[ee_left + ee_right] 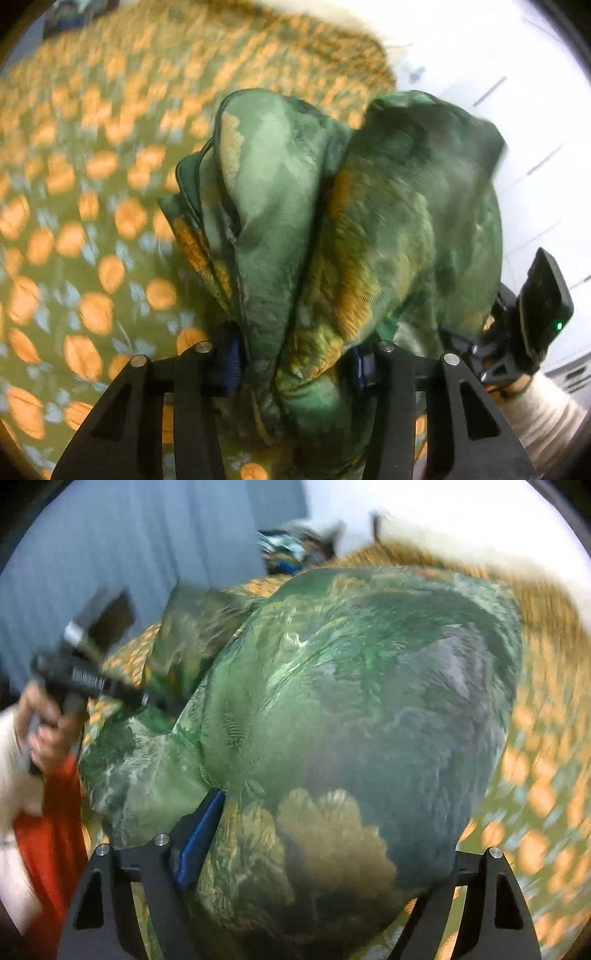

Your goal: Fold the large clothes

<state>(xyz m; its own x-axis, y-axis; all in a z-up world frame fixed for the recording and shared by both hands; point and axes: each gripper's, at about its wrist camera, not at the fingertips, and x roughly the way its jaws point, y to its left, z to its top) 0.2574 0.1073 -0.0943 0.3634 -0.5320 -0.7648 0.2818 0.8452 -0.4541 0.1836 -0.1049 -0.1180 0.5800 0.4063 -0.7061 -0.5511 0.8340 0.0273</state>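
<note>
A large green garment with gold-orange patches [332, 221] hangs bunched in front of both cameras, lifted above the bed. My left gripper [295, 369] is shut on a gathered fold of it between its blue pads. In the right wrist view the same garment [351, 720] billows over my right gripper [314, 849], whose left blue pad [199, 834] presses the cloth; the right finger is hidden under the fabric. The left gripper [122, 696] shows at the left of that view, and the right gripper body [543, 306] at the right of the left wrist view.
A bed cover, olive with orange leaf print [92, 221], lies below and stretches right in the right wrist view [546, 757]. White cabinet fronts [517, 110] stand beyond the bed. A grey curtain [129, 554] and a small pile of items [295, 550] lie behind.
</note>
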